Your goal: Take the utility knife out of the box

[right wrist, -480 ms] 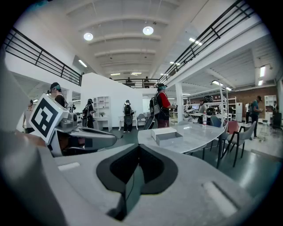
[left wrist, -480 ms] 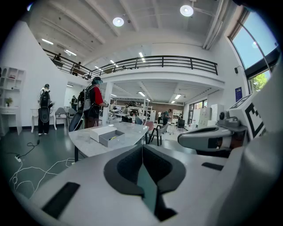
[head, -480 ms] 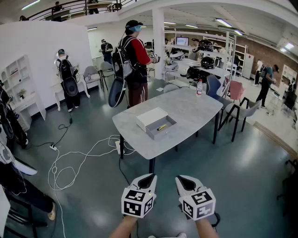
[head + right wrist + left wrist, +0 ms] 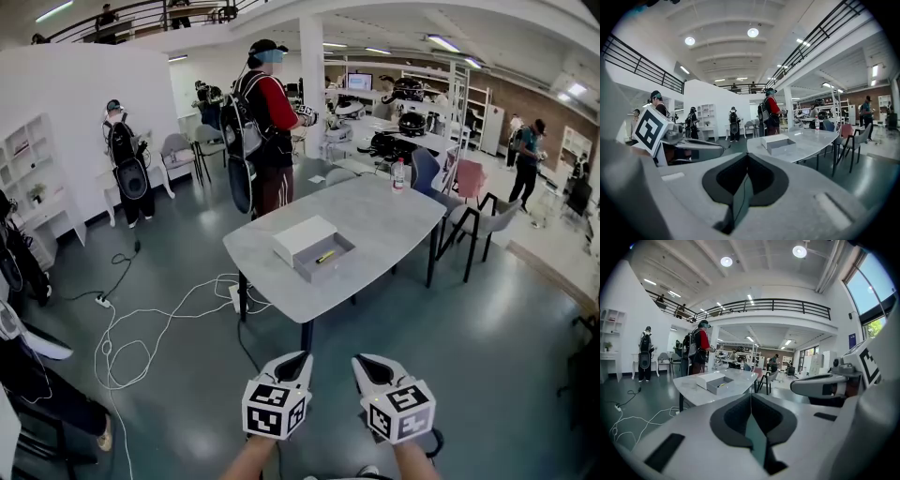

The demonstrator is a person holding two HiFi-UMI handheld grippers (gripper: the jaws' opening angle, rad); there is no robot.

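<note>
A grey marble-look table (image 4: 375,220) stands a few steps ahead. On it lies an open grey box (image 4: 323,258) with a yellow utility knife (image 4: 325,256) inside, and a white lid (image 4: 303,238) beside it on the left. My left gripper (image 4: 296,360) and right gripper (image 4: 367,363) hang side by side low in the head view, well short of the table, both shut and empty. The left gripper view shows its jaws (image 4: 751,397) closed, with the box (image 4: 718,384) far off. In the right gripper view the jaws (image 4: 747,160) are closed too, the box (image 4: 781,143) distant.
White cables (image 4: 141,328) trail over the floor left of the table. A water bottle (image 4: 398,175) stands at the table's far end, chairs (image 4: 492,225) to its right. A person in red (image 4: 267,122) stands behind the table; others stand by the white wall (image 4: 122,155).
The head view has shifted slightly; the table sits a touch further left. Both grippers stay shut and side by side.
</note>
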